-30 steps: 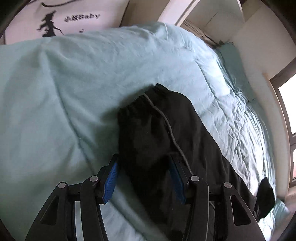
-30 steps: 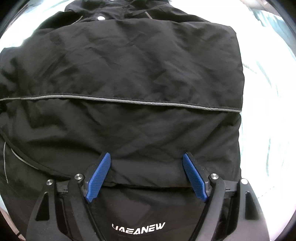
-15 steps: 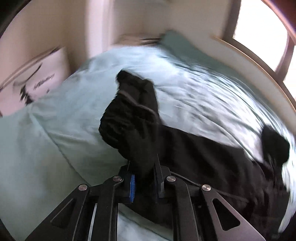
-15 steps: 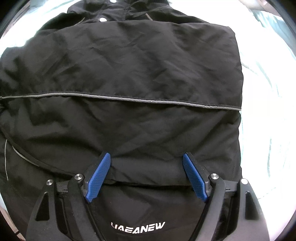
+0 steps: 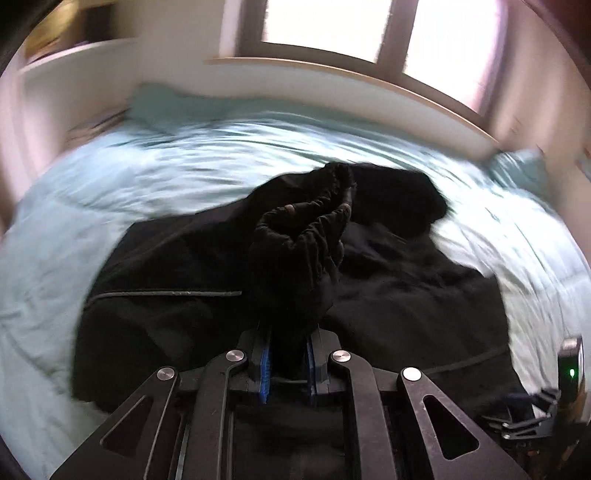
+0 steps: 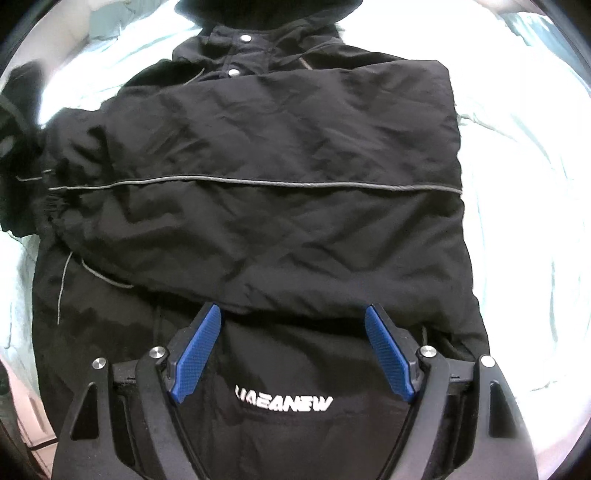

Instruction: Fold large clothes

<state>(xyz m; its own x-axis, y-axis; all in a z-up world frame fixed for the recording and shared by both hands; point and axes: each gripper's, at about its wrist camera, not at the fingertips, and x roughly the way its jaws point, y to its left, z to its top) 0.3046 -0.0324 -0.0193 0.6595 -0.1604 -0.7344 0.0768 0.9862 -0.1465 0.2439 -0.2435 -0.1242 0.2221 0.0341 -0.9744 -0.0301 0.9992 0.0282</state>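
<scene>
**Sleeve cuff pinched at left, right tool spread wide over the jacket**

In the left wrist view, the left gripper (image 5: pixel 287 360) is seen at the bottom centre of the frame, its blue pads drawn almost together on a bunched sleeve (image 5: pixel 301 251) of the black jacket (image 5: pixel 399 295). The gathered cuff is lifted up the middle of the frame and hides part of the garment behind it. The jacket is spread across the centre of a pale green duvet (image 5: pixel 147 173), with a grey piping line (image 5: pixel 166 293) running along its left half. A window (image 5: pixel 325 26) and a wooden sill (image 5: pixel 369 79) fill the top of the frame; the background is blurred. At the lower right edge a small device with a green light (image 5: pixel 570 373) is seen – what it is cannot be told.

In the right wrist view, the right gripper (image 6: pixel 293 350) sits at the bottom centre with its blue pads (image 6: pixel 195 350) far apart and nothing between them. The jacket (image 6: pixel 277 147) fills most of the frame, one panel folded across its middle, its lower edge lying just past the pad tips. White lettering (image 6: pixel 284 402) shows between the fingers – below the fold. Metal snaps (image 6: pixel 243 38) are seen at the collar near the top centre, and the duvet (image 6: pixel 524 206) shows overexposed along the right side.
</scene>
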